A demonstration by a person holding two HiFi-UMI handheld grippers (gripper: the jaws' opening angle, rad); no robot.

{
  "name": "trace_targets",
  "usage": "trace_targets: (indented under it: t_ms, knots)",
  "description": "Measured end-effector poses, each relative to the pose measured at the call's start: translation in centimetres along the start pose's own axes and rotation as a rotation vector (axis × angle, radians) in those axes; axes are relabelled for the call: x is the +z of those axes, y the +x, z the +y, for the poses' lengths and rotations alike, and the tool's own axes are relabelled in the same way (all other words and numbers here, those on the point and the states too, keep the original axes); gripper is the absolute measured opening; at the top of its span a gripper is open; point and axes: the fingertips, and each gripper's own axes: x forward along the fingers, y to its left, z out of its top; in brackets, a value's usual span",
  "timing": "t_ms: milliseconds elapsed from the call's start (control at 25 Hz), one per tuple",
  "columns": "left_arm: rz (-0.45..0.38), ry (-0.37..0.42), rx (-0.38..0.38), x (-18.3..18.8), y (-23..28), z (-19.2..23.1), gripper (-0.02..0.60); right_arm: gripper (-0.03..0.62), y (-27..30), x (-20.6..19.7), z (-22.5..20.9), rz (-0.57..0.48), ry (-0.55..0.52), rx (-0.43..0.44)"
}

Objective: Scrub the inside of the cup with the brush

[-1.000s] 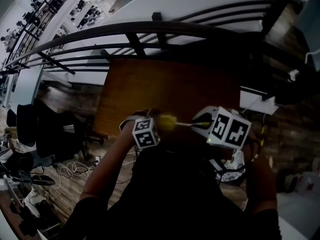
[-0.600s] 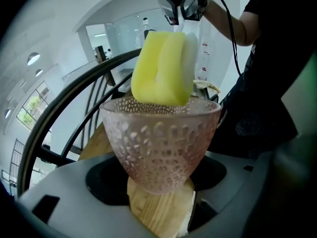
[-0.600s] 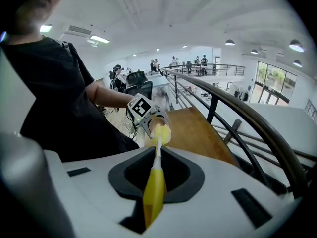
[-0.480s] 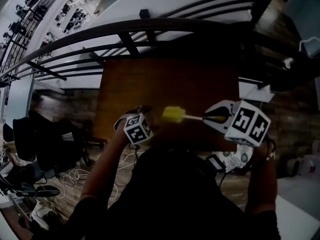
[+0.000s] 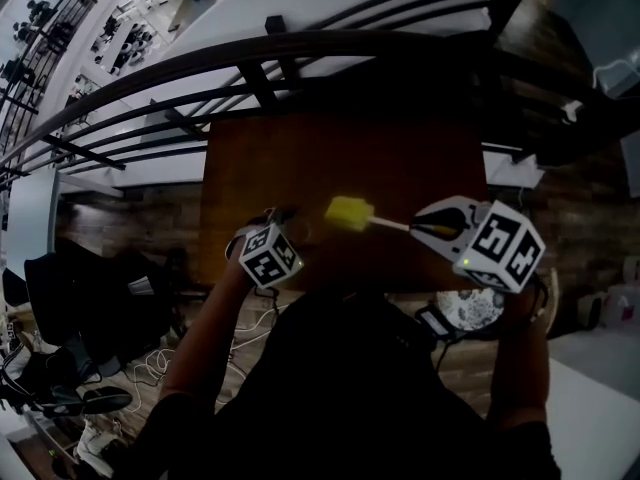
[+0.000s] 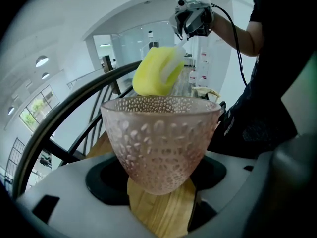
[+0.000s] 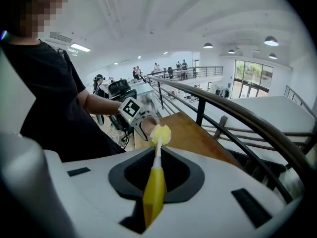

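Note:
My left gripper (image 6: 161, 185) is shut on the lower part of a pinkish dimpled glass cup (image 6: 161, 138), which stands upright with its mouth up. In the head view the left gripper (image 5: 275, 230) hangs over the near left of the wooden table (image 5: 340, 158). My right gripper (image 7: 156, 182) is shut on the brush's yellow handle (image 7: 154, 195). The brush's yellow sponge head (image 5: 348, 212) points left toward the cup. From the left gripper view the sponge head (image 6: 154, 72) hangs just above and behind the cup's rim, outside the cup. The right gripper (image 5: 438, 230) is at the right.
A dark curved railing (image 5: 300, 53) runs along the table's far edge, with a drop to a lower floor behind it. Dark chairs (image 5: 90, 278) and cables lie on the floor at left. A white box (image 5: 515, 168) sits off the table's right edge.
The sponge head has drawn away from the left gripper and the cup, up and to the right. The right gripper swung right and rolled; the left gripper shifted left.

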Motion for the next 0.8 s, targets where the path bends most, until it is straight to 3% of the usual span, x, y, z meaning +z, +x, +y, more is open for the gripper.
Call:
trace_targets:
  t_ms: [200,480,800]
  knots:
    - [-0.076,-0.018,0.026,-2.0,-1.5,2.0,0.341,0.044,2.4,2.2,0.7,-0.065,0.075,-0.063]
    - [-0.175,-0.056,0.000,-4.3,-2.6,2.6,0.341,0.044,4.5,5.1,2.3,-0.167,0.148,-0.175]
    - [-0.252,-0.086,-0.001,-4.0,-1.4,2.4,0.341,0.044,7.4,3.2,1.5,-0.293,0.260,-0.271]
